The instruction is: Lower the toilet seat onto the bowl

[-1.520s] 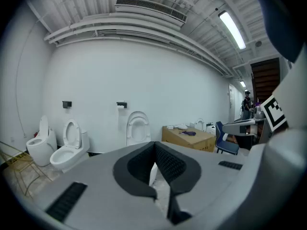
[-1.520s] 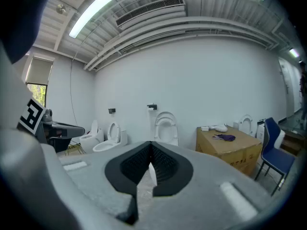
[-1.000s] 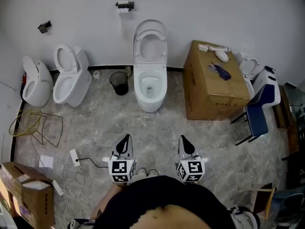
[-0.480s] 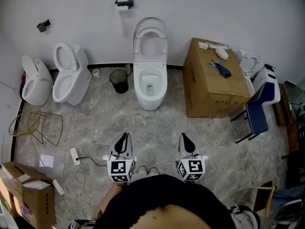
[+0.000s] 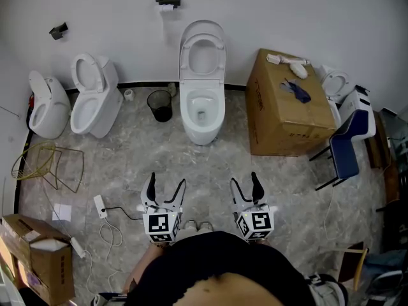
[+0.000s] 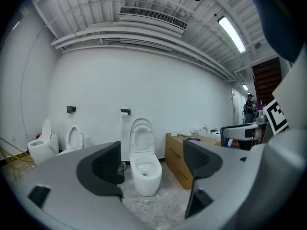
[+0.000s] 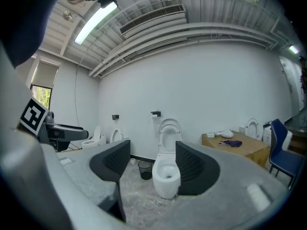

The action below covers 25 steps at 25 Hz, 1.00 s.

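A white toilet (image 5: 202,113) stands against the far wall with its seat (image 5: 203,51) and lid raised upright over the bowl. It also shows in the left gripper view (image 6: 145,171) and the right gripper view (image 7: 166,174). My left gripper (image 5: 165,187) and right gripper (image 5: 243,185) are held side by side near the person's body, well short of the toilet. Their jaws have just been opening and nothing lies between them. Both stand open (image 6: 151,164) (image 7: 148,164).
A black waste bin (image 5: 160,106) sits left of the toilet, a large cardboard box (image 5: 288,107) to its right. Two more toilets (image 5: 92,104) stand at the left wall. A blue chair (image 5: 344,150), a wire frame (image 5: 48,167) and cables (image 5: 108,225) lie around.
Both grippers' jaws have spread apart from shut to open. The hands stay in about the same place and the toilet seat has not moved.
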Each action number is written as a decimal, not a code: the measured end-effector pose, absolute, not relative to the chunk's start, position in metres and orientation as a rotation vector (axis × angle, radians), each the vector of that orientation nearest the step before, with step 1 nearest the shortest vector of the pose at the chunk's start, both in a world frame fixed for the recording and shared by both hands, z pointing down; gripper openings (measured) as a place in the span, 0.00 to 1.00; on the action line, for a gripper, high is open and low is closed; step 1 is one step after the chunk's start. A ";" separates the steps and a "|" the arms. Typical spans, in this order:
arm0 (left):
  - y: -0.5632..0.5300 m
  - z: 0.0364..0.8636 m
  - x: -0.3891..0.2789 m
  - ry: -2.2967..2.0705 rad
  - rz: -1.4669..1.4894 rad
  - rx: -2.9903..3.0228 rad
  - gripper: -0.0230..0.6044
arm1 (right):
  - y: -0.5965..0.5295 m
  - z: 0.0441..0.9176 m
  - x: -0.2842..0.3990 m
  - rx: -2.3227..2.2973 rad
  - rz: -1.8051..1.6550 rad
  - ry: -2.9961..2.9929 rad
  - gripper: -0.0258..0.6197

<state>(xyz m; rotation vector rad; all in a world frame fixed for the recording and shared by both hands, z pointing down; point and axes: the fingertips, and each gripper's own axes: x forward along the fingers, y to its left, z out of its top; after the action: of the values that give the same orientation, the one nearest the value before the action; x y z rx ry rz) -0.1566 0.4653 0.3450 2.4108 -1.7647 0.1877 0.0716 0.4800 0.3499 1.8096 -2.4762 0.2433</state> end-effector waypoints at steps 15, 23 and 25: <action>0.453 0.351 -0.148 -1.679 0.155 2.431 0.96 | 0.462 0.357 0.075 1.798 0.218 -2.436 0.94; 0.436 0.358 -0.155 -1.743 0.223 2.395 0.96 | 0.451 0.371 0.083 1.761 0.297 -2.418 0.94; 0.432 0.359 -0.153 -1.753 0.217 2.391 0.96 | 0.448 0.373 0.085 1.736 0.280 -2.426 0.94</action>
<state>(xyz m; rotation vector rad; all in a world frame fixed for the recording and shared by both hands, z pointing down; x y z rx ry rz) -0.1528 0.4316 0.3589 2.3912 -1.7530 0.2171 0.0848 0.4477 0.3733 1.7357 -2.4255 0.2798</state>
